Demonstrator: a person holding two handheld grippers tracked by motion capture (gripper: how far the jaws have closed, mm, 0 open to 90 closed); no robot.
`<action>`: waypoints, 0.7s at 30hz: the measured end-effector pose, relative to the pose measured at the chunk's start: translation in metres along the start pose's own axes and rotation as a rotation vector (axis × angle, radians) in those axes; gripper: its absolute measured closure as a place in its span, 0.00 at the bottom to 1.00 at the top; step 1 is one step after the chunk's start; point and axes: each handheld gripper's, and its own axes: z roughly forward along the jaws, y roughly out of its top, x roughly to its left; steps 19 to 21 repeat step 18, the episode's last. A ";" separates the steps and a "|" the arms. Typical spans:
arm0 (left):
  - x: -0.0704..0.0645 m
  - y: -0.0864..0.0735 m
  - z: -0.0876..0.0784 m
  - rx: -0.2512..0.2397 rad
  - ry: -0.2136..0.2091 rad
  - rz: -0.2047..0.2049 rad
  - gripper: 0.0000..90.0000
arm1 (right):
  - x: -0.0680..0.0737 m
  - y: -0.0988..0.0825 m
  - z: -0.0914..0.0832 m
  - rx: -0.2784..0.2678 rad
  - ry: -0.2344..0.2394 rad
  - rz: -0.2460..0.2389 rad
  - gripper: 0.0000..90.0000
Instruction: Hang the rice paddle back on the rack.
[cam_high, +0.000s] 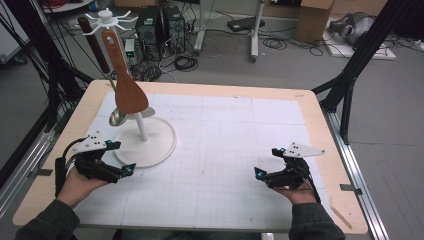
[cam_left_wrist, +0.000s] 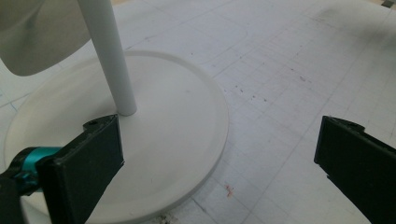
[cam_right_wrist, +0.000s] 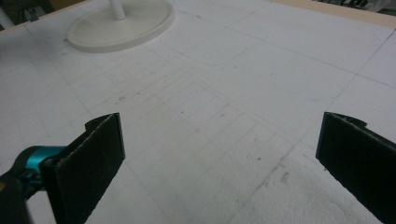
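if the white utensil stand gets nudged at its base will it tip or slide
The white utensil stand probably slides rather than tips: its round base is wide and flat. Still, the wooden spatula and metal ladle hang high, so they may swing.

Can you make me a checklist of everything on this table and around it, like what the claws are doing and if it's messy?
Surface: white gridded mat on a wooden table; small specks and scuffs on the mat.
Job's things: white utensil stand with a round base, at the mat's left; a wooden spatula and a dark-handled ladle hang from its top hooks.
Clutter: nothing seen on the mat.
Grippers: left gripper open, beside the stand's base, holding nothing; right gripper open, over bare mat, holding nothing.
Cables: a black cable trails from each gripper; many loose cables lie on the floor.
Surroundings: computer towers, black frame legs, cardboard boxes.
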 end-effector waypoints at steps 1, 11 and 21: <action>0.000 -0.001 0.000 0.004 0.000 0.000 0.02 | 0.000 0.000 0.000 0.003 0.001 0.001 0.00; -0.001 -0.018 0.000 0.004 0.029 -0.002 0.02 | 0.001 -0.004 0.000 0.010 0.003 -0.008 0.00; 0.000 -0.020 -0.001 -0.010 0.042 -0.015 0.02 | 0.004 -0.005 0.002 0.016 0.009 -0.015 0.00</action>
